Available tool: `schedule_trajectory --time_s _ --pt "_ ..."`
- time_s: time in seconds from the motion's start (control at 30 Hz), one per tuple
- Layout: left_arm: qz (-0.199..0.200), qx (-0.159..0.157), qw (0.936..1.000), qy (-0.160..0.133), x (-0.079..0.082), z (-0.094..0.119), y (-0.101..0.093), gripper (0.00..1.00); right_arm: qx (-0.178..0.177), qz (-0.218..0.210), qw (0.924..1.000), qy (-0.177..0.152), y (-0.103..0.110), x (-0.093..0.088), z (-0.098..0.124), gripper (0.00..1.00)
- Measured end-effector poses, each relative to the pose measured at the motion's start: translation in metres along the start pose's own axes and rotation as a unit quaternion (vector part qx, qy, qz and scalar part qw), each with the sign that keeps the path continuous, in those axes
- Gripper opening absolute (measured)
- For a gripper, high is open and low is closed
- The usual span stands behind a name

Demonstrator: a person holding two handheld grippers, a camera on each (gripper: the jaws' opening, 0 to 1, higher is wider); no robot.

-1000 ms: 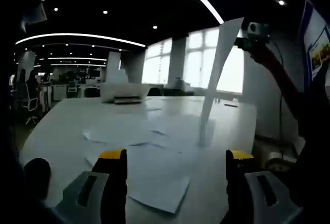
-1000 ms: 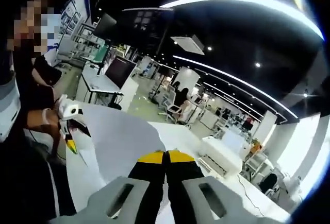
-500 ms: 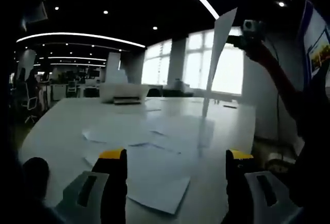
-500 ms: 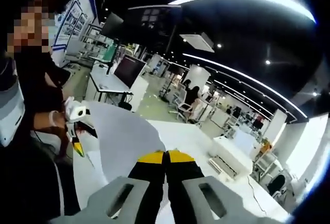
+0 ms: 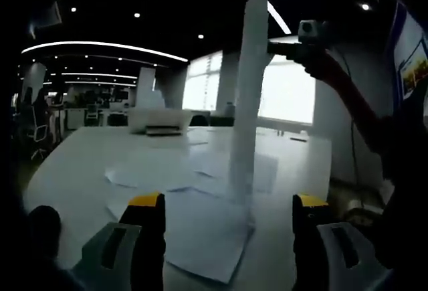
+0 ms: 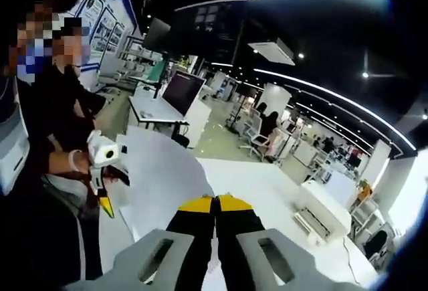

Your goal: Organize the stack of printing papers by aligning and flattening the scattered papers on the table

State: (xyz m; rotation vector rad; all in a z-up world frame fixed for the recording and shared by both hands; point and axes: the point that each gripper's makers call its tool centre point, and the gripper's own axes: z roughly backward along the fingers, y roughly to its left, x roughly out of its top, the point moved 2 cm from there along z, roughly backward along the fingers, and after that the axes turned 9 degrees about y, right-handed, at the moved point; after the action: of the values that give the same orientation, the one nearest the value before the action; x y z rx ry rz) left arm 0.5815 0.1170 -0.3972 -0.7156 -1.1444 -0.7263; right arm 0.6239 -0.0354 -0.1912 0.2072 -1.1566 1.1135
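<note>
Several white sheets [image 5: 157,170] lie scattered and overlapping on the white table [image 5: 73,170]. My left gripper [image 5: 229,201] stands open low over the nearest sheet [image 5: 200,237], with nothing between its yellow-tipped jaws. The right gripper [image 5: 273,47] enters from the upper right, shut on the top edge of one sheet [image 5: 246,97] that hangs upright, its lower edge down at the scattered pile. In the right gripper view, my right gripper [image 6: 215,203] is shut on that sheet [image 6: 160,184], and the left gripper [image 6: 105,197] shows beyond the sheet's left edge.
A white printer [image 5: 160,120] sits at the table's far end, also in the right gripper view as a printer [image 6: 321,214]. A person [image 6: 47,124] stands close at the left. Desks, monitors and office chairs fill the room behind.
The right gripper has carried the hanging sheet leftward and a little higher in the left gripper view, so it now hangs over the middle papers. The left gripper has stayed put and open.
</note>
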Motion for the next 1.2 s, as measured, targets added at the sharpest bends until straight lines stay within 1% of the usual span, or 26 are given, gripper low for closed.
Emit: schedule_trajectory --time_s 0.3,0.37,0.6,0.7,0.8,1.03,1.1,1.13,1.2 --pt "0.004 0.004 0.9999 -0.009 0.004 -0.004 0.005 0.8 0.024 0.011 0.9996 0.009 0.014 0.002 -0.02 0.0" --pt "0.004 0.01 0.9999 -0.01 0.004 -0.005 0.007 0.8 0.027 0.012 0.9995 0.012 0.015 0.002 -0.024 0.0" --pt "0.012 0.013 0.9997 -0.017 0.003 -0.004 0.01 0.79 0.041 0.013 0.9989 0.019 0.023 0.001 -0.035 0.0" --pt "0.019 0.018 0.9992 -0.029 0.006 -0.004 0.013 0.78 0.047 0.017 0.9985 0.022 0.027 0.001 -0.042 0.0" --pt "0.027 0.023 0.9984 -0.043 0.009 -0.003 0.017 0.75 0.052 0.019 0.9983 0.021 0.029 0.003 -0.047 0.0" --pt "0.045 0.032 0.9967 -0.059 0.009 -0.001 0.023 0.75 0.057 0.021 0.9979 0.024 0.033 0.003 -0.051 0.0" --pt "0.053 0.036 0.9954 -0.071 0.011 0.001 0.026 0.74 0.058 0.021 0.9978 0.024 0.033 0.003 -0.052 0.0" --pt "0.059 0.041 0.994 -0.082 0.015 0.003 0.03 0.74 0.059 0.021 0.9977 0.025 0.033 0.004 -0.053 0.0" --pt "0.063 0.043 0.9931 -0.089 0.017 0.004 0.032 0.74 0.06 0.022 0.9976 0.025 0.034 0.005 -0.055 0.0"
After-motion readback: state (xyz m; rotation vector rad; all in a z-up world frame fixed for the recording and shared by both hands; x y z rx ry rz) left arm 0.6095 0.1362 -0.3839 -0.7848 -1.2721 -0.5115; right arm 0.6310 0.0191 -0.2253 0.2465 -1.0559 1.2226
